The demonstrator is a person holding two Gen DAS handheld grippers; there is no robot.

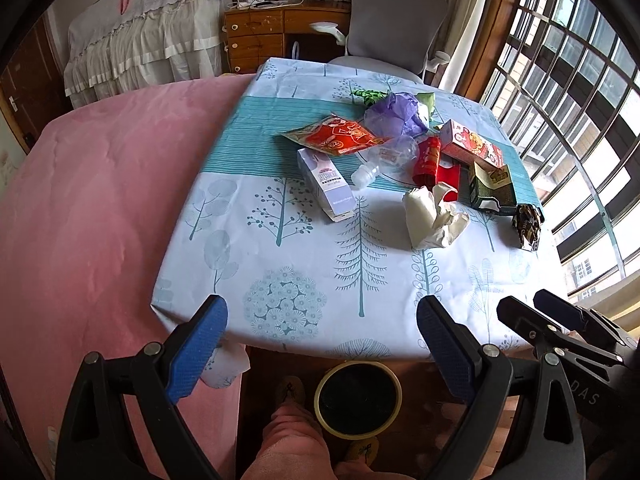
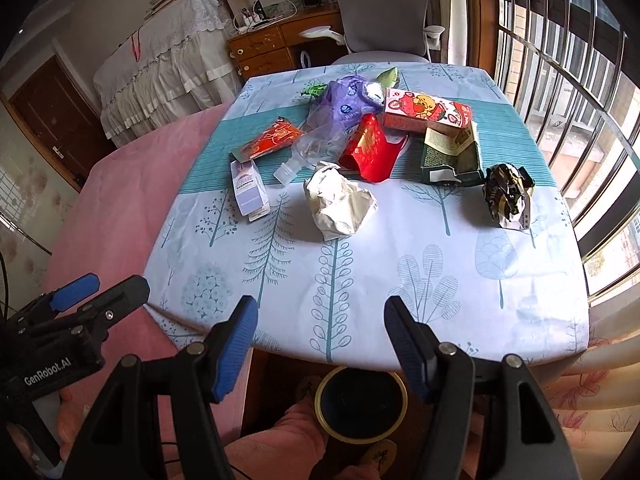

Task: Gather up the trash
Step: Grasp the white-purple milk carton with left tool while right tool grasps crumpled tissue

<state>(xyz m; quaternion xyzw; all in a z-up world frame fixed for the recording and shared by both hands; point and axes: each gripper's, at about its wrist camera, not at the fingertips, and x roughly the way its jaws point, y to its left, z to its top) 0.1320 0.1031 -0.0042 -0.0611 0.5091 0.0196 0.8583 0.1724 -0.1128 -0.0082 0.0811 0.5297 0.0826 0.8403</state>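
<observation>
Trash lies in a heap on the far half of the tree-print table [image 1: 304, 264] [image 2: 400, 256]: a crumpled white paper [image 1: 434, 216] [image 2: 340, 204], a lilac carton [image 1: 326, 184] [image 2: 248, 190], an orange snack bag [image 1: 336, 138] [image 2: 270, 140], a clear bottle [image 1: 384, 158] [image 2: 304, 156], a red packet [image 1: 430, 158] [image 2: 370, 148], a dark green box [image 1: 490, 188] [image 2: 450, 156] and a crumpled dark wrapper [image 1: 528, 226] [image 2: 508, 194]. A round bin [image 1: 358, 398] [image 2: 360, 404] stands on the floor under the near edge. My left gripper [image 1: 322, 342] [image 2: 100, 290] and right gripper [image 2: 320, 340] [image 1: 536, 310] hover open and empty above the near edge.
A pink bed [image 1: 80, 208] borders the table on the left. A grey office chair [image 1: 394, 20] and wooden desk [image 1: 264, 36] stand beyond it. Barred windows [image 1: 568, 100] run along the right. A purple bag [image 1: 394, 114] and cartoon carton [image 2: 426, 112] top the heap.
</observation>
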